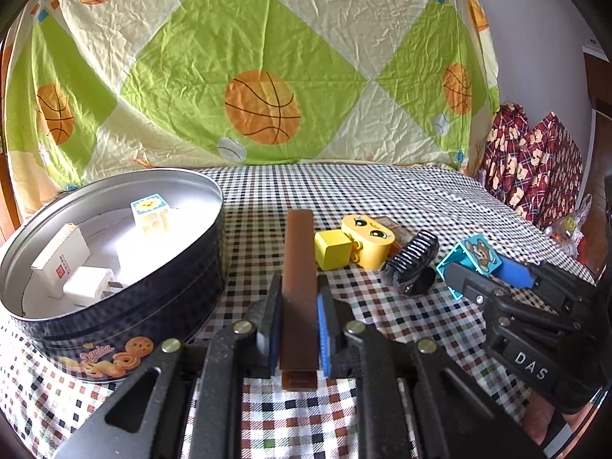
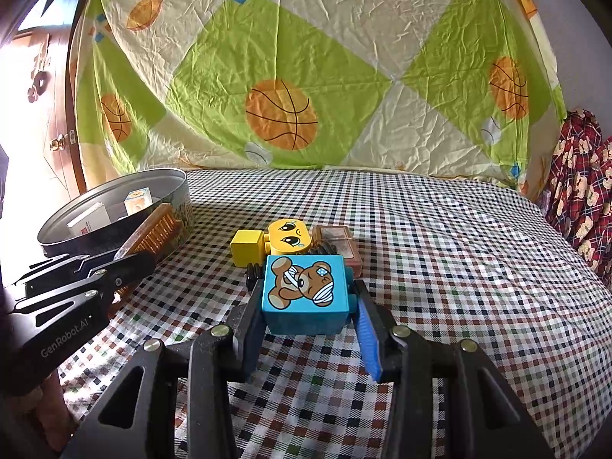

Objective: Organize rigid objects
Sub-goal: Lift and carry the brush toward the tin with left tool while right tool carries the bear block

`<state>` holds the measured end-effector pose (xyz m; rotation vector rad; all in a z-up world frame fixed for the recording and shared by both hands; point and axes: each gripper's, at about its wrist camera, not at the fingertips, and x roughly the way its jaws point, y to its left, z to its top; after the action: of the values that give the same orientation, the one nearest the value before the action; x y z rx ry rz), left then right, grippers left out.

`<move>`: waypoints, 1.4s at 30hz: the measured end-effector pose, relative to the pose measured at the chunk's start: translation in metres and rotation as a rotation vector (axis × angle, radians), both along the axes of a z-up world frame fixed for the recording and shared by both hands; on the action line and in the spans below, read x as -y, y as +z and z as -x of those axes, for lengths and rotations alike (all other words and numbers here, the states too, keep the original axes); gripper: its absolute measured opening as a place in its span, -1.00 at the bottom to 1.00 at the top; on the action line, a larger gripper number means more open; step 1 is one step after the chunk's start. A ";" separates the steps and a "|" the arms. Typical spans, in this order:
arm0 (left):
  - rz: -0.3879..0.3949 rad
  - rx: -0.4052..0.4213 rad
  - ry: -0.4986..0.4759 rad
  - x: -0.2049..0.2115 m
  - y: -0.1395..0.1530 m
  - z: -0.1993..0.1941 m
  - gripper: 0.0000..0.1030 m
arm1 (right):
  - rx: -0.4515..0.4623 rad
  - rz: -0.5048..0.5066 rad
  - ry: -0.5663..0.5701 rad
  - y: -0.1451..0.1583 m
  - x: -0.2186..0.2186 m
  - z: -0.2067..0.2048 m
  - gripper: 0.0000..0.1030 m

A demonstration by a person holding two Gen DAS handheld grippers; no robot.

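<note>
My left gripper [image 1: 297,290] is shut on a brown wooden comb [image 1: 299,267], held edge-up above the checked cloth beside the round cookie tin [image 1: 126,298]. The tin holds a white charger [image 1: 91,285], a white box [image 1: 59,256] and a sun-face block [image 1: 151,214]. My right gripper [image 2: 306,298] is shut on a blue bear block [image 2: 304,290]; it shows in the left view too [image 1: 476,258]. Behind it lie a yellow face block [image 2: 285,237], a yellow cube [image 2: 246,248], a black ridged part [image 1: 413,264] and a brown box [image 2: 336,243].
A checked tablecloth [image 2: 440,252] covers the table. A basketball-print sheet [image 2: 306,76] hangs along the back. Red plaid fabric [image 2: 581,191] is piled at the right edge. A wooden door [image 2: 49,114] stands at the far left.
</note>
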<state>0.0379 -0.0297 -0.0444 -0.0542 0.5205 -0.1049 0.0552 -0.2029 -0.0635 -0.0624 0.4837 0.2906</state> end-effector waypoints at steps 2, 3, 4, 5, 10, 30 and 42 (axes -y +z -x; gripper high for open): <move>0.000 0.014 0.005 -0.001 0.001 0.002 -0.74 | 0.018 -0.004 -0.004 0.001 0.001 0.003 -0.13; -0.001 0.021 0.007 -0.001 0.001 0.003 -0.74 | 0.028 -0.006 -0.006 0.001 0.001 0.004 -0.13; -0.001 0.027 0.008 -0.001 0.001 0.004 -0.74 | 0.037 -0.007 -0.008 0.001 0.001 0.005 -0.13; -0.002 0.032 0.009 -0.001 0.001 0.005 -0.74 | 0.045 -0.009 -0.010 0.001 0.001 0.006 -0.13; -0.006 0.052 0.011 -0.001 0.003 0.008 -0.74 | 0.079 -0.019 -0.019 0.002 0.002 0.011 -0.13; 0.000 0.177 0.053 -0.003 0.008 0.027 -0.74 | 0.191 -0.051 -0.057 0.007 0.008 0.030 -0.13; 0.013 0.216 0.059 -0.006 0.010 0.033 -0.74 | 0.212 -0.064 -0.092 0.008 0.011 0.032 -0.13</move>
<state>0.0045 -0.0237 -0.0341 -0.0697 0.3025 -0.0550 0.0233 -0.2136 -0.0552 -0.0079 0.2654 0.2062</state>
